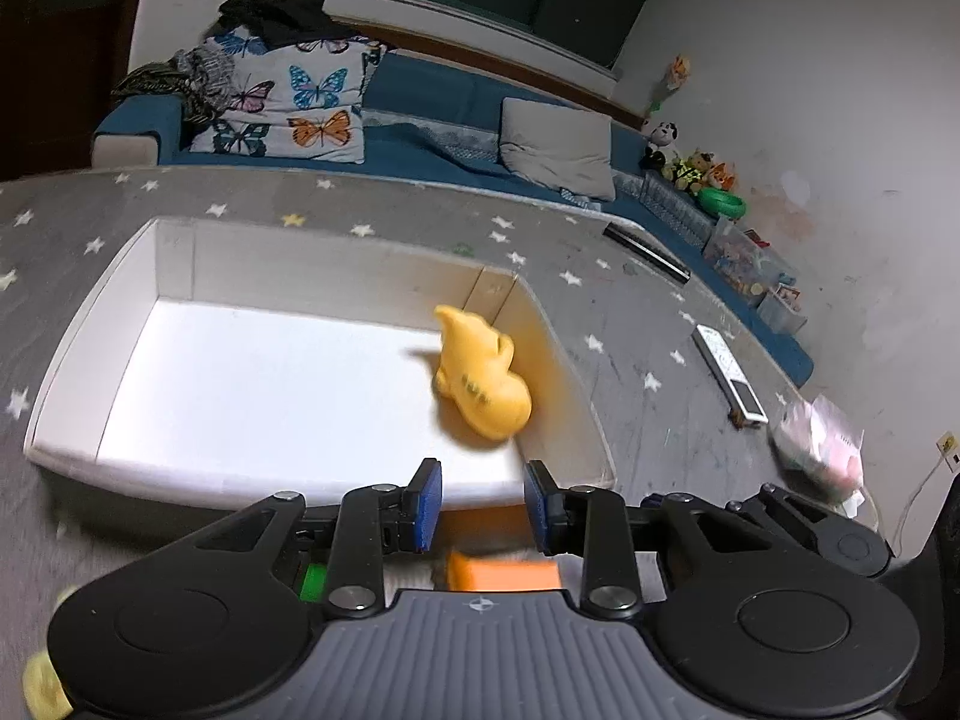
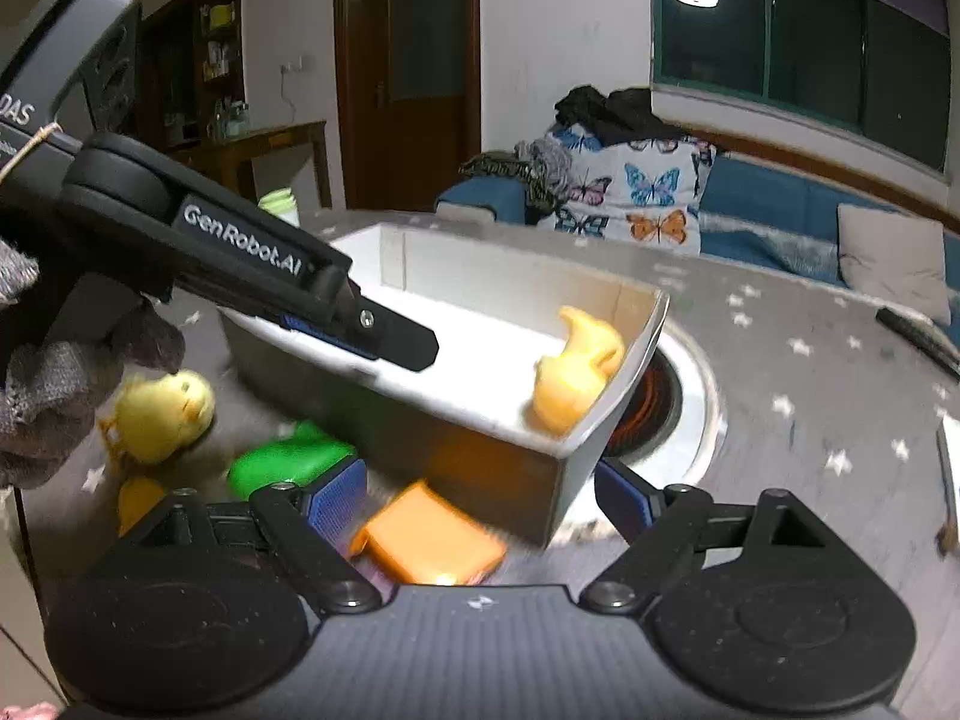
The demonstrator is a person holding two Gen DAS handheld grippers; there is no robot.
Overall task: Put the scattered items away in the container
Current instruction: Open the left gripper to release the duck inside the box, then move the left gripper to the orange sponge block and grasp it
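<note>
A white open box [image 1: 90, 330] [image 2: 600, 438] stands on the star-patterned grey cloth. A yellow toy [image 1: 480, 384] [image 2: 573, 378] lies inside it against its right wall. My left gripper [image 1: 483, 501] is open and empty over the box's near rim; its finger [image 2: 384, 342] shows in the right wrist view. My right gripper [image 2: 480, 498] is open and empty at the box's near corner. In front of the box lie an orange flat block [image 2: 432, 540] [image 1: 504, 576], a green toy [image 2: 288, 462], a yellow plush chick [image 2: 159, 414] and another yellow piece [image 2: 138, 498].
A white remote [image 1: 729, 375], a black bar [image 1: 645, 252] and a plastic-wrapped pack [image 1: 819, 444] lie on the cloth to the right. A round metal-rimmed burner [image 2: 690, 396] sits beside the box. A blue sofa with cushions [image 1: 288, 102] runs behind the table.
</note>
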